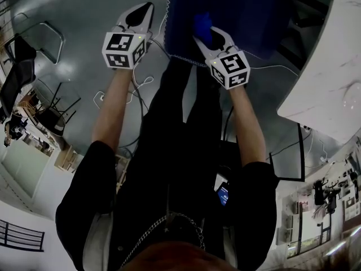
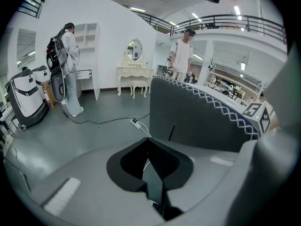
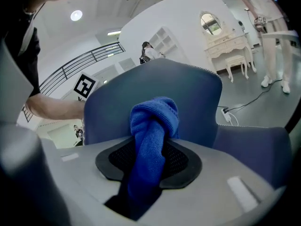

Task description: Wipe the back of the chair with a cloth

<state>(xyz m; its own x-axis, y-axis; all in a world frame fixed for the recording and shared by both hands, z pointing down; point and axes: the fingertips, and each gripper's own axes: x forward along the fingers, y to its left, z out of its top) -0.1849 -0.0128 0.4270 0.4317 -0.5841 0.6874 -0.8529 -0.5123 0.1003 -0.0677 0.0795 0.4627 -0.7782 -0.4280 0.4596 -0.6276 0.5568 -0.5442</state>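
Left gripper (image 1: 144, 10) is carried with its jaws pressed together and empty, just left of the chair back (image 1: 242, 16). At that blue back the cloth (image 1: 202, 22) is pinched in the right gripper (image 1: 206, 37), with its bunched end touching or almost touching the upholstery. Wiping is judged barely begun. No wiped patch can be told, so most of the back is taken as left. A power strip (image 2: 135, 122) lies on the floor left of the chair and a white table (image 1: 333, 78) stands to its right. Neither is judged to block the strokes.
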